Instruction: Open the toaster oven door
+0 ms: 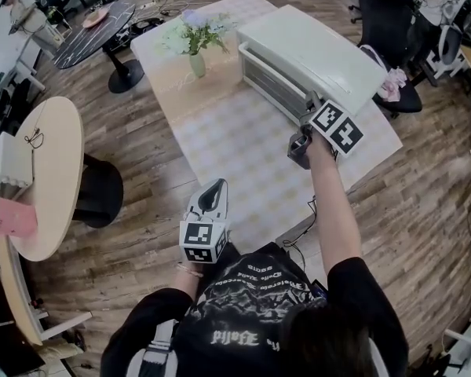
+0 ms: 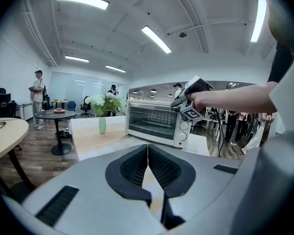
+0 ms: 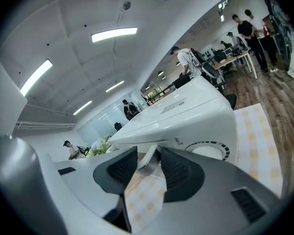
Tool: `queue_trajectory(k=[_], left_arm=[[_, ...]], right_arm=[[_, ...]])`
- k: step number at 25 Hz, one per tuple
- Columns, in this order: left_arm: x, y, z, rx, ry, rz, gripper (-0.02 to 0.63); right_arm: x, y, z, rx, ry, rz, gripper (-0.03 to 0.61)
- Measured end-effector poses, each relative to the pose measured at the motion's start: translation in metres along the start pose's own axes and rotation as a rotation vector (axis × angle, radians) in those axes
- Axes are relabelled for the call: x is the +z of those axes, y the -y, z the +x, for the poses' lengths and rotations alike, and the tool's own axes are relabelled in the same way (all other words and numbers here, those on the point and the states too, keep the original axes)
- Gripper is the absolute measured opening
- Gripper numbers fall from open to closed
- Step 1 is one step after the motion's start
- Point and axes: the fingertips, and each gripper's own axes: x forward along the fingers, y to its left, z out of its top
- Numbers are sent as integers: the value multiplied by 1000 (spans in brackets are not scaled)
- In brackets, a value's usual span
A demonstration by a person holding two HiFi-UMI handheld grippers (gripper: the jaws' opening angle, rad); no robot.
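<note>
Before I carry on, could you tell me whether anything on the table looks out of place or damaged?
Nothing stands out. The toaster oven sits on the table with its door shut, the right gripper grips the door handle, the vase stands upright, and the checked cloth lies flat.

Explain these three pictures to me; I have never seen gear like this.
A person wears a head camera and holds a two-jaw gripper in each hand, each with its own camera. The head view looks down on a table with a checked cloth, a toaster oven and a vase of flowers. The left gripper view shows the left gripper shut and empty. The right gripper view shows the right gripper closed on the oven's door handle; the door is shut.
</note>
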Motion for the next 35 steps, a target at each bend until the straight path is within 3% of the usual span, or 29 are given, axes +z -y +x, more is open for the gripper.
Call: queue_trajectory(k=[21,35], left_arm=[[-7,2,2,-4,-33,18,20],[-10,-1,-4,-32,-40,16,20]], right_arm=[[-5,-2,0,-23,-32,-95,158],[-32,-16,-21,-31,-44,-184,155]])
